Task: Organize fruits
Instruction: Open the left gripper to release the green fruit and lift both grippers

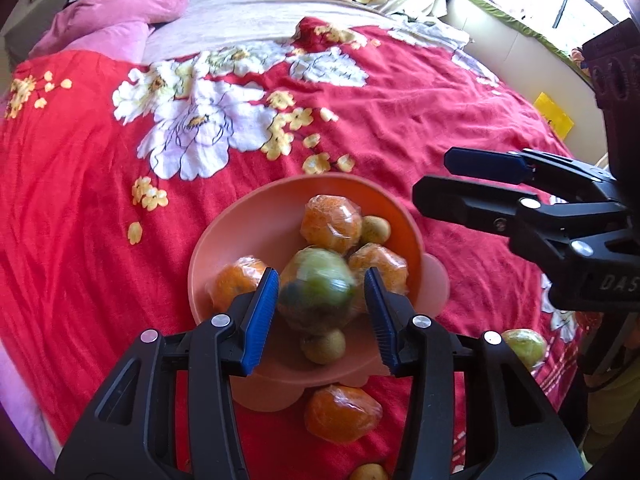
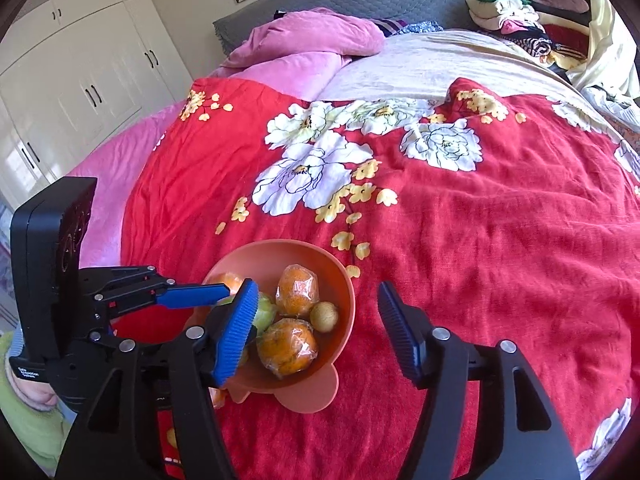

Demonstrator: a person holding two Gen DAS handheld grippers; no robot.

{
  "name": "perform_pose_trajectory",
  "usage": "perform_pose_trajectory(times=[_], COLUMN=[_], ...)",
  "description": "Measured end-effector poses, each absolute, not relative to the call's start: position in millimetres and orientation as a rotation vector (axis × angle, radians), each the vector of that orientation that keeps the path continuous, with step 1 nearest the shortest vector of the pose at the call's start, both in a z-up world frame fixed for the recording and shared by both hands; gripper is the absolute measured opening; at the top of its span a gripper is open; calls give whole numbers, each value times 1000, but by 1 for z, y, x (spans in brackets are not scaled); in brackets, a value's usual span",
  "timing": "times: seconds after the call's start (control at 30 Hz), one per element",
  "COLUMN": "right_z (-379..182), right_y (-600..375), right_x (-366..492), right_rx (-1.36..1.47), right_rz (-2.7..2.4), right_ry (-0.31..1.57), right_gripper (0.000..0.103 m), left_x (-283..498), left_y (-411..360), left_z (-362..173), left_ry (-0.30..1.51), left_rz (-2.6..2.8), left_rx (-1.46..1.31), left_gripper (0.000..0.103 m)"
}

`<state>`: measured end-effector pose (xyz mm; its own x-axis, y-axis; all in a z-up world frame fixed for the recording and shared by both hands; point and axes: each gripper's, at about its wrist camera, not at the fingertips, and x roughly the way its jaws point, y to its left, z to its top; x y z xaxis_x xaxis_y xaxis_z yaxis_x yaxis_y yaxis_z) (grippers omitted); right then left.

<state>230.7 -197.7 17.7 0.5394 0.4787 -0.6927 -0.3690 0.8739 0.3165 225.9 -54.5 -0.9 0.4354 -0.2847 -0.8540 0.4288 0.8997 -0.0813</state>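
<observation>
An orange-pink bowl (image 1: 248, 232) stands on the red floral bedspread and holds three wrapped oranges (image 1: 330, 224), two small brown fruits (image 1: 375, 230) and a wrapped green fruit (image 1: 318, 290). My left gripper (image 1: 322, 304) is open over the bowl; the green fruit lies blurred between its blue pads, with a gap on each side. My right gripper (image 2: 316, 328) is open and empty, just right of the bowl (image 2: 344, 280). It shows in the left wrist view (image 1: 436, 180) too. On the bedspread near the bowl lie a wrapped orange (image 1: 342, 414) and a green fruit (image 1: 524, 346).
The red floral bedspread (image 2: 500, 240) covers the bed. Pink pillows (image 2: 312, 44) and a clothes pile (image 2: 520, 20) lie at the far end. A small orange fruit (image 1: 368, 472) lies at the near edge. White wardrobes (image 2: 80, 72) stand at the left.
</observation>
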Motion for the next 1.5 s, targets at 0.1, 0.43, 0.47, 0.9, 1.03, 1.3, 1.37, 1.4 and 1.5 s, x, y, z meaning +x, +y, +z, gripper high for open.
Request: perform_pose_trajectory(times=[0.1, 0.43, 0.47, 0.9, 1.03, 1.3, 1.37, 1.4, 1.5], right_z=[22, 40, 41, 67, 74, 82, 85, 86, 88], right_y=[-201, -204, -204, -201, -203, -204, -204, -204, -204], right_x=[228, 214, 213, 183, 174, 155, 151, 150, 144], right_rx=[141, 133, 131, 107, 107, 93, 92, 90, 82], right_rz=[499, 496, 496, 498, 493, 494, 497, 498, 495], right_ry=[860, 822, 819, 759, 739, 719, 713, 710, 702], right_gripper=[66, 72, 72, 83, 87, 90, 90, 91, 92], left_x=[223, 214, 212, 190, 184, 171, 168, 168, 162], left_y=[-56, -50, -49, -33, -26, -18, -17, -17, -16], left_z=[5, 20, 22, 49, 53, 61, 62, 63, 65], left_ry=[1017, 980, 975, 908, 896, 877, 872, 871, 863], left_rz=[-449, -418, -416, -363, -342, -315, -311, -311, -305], left_rx=[158, 150, 149, 134, 132, 124, 123, 122, 122], left_gripper=[37, 45, 47, 75, 77, 91, 93, 93, 93])
